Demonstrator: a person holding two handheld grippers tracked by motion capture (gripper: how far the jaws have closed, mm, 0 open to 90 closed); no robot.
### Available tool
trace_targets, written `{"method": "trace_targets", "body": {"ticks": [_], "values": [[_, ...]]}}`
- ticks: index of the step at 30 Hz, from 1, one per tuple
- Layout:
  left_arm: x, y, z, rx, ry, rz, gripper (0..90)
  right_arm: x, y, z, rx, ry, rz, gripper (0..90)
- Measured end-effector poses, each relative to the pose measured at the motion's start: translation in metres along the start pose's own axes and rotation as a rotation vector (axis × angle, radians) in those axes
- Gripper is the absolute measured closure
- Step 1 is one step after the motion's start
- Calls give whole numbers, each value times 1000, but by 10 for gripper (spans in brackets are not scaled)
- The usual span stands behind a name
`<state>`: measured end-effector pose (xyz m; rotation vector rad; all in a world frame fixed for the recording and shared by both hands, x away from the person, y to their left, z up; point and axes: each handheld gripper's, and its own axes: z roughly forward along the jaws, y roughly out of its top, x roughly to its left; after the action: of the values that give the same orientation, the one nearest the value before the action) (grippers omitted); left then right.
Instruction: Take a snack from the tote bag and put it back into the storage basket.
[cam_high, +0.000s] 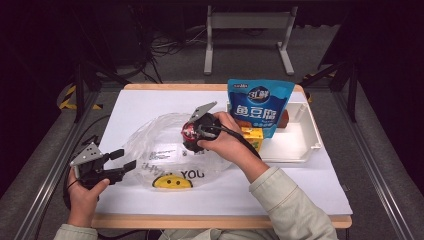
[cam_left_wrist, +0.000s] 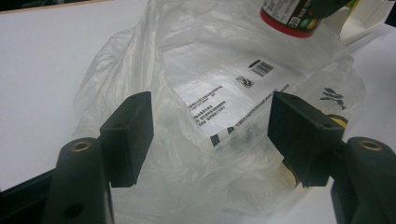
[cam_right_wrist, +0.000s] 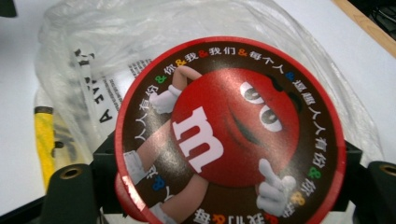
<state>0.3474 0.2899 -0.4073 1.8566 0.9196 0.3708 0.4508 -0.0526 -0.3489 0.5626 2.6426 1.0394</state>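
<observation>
A clear plastic bag (cam_high: 160, 150) with black print and a yellow smiley lies crumpled on the white table top (cam_high: 150, 102). My right gripper (cam_high: 191, 135) is shut on a round candy tub (cam_high: 190, 134) with a red-rimmed lid, held just above the bag's mouth. In the right gripper view the lid (cam_right_wrist: 229, 135) faces the camera and hides most of both jaws of my right gripper (cam_right_wrist: 229, 163), with the bag (cam_right_wrist: 116, 46) beneath. My left gripper (cam_high: 124, 160) sits at the bag's left end. Its jaws stand wide apart (cam_left_wrist: 210, 135) with loose bag film (cam_left_wrist: 210, 84) between them, and the tub's bottom (cam_left_wrist: 292, 16) hangs beyond.
A white tray (cam_high: 300, 145) stands at the right of the table, close to my right hand. It holds an upright blue snack pouch (cam_high: 260, 102), a yellow box (cam_high: 252, 137) and a brown item behind. The wooden table edge (cam_high: 220, 221) runs along the front.
</observation>
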Motion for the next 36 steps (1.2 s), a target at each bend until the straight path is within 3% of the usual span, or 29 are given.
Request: {"method": "trace_targets", "body": {"ticks": [15,36], "values": [[0,0,1,4,-1,1,322,3,4,-34,-16,5,-3,256],[-1,0,2,4,0,-2,321,-12,-15,-83,-10,-34,35,256]]}}
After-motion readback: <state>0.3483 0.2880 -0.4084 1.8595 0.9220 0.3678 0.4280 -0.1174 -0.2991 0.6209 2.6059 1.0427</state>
